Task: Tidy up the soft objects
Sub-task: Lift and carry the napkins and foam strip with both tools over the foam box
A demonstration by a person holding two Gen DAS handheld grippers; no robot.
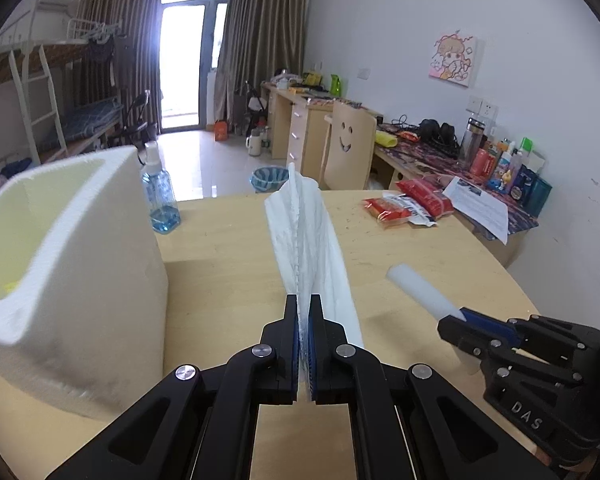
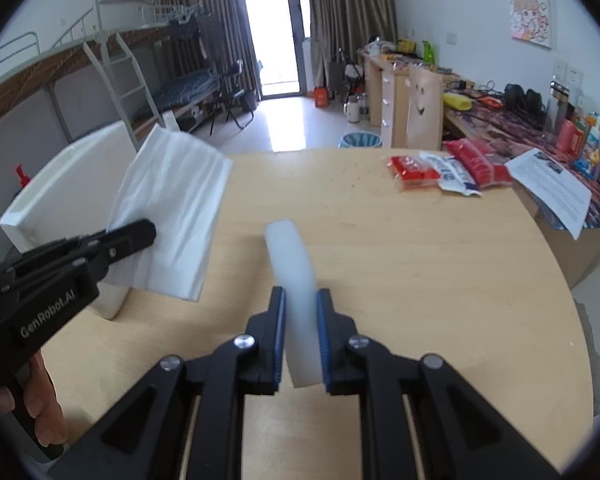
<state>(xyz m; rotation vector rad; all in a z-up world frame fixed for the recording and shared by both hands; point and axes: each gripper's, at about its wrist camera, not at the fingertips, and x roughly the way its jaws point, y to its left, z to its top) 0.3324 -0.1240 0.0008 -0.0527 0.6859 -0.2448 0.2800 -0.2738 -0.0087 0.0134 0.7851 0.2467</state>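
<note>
My left gripper (image 1: 304,304) is shut on a white paper towel (image 1: 306,236) and holds it above the round wooden table (image 1: 228,280). From the right wrist view the towel (image 2: 176,204) hangs as a flat sheet beside the white foam box (image 2: 64,188). My right gripper (image 2: 301,300) is shut on a white foam tube (image 2: 294,256), held above the table; it also shows in the left wrist view (image 1: 420,288). The foam box (image 1: 60,248) stands at the table's left, open on top, with a yellowish inside.
A blue spray bottle (image 1: 159,196) stands behind the foam box. Red and white snack packets (image 1: 408,202) and a printed sheet (image 1: 480,204) lie at the table's far right. A chair with a smiley face (image 1: 348,144) and a cluttered desk (image 1: 460,156) stand beyond.
</note>
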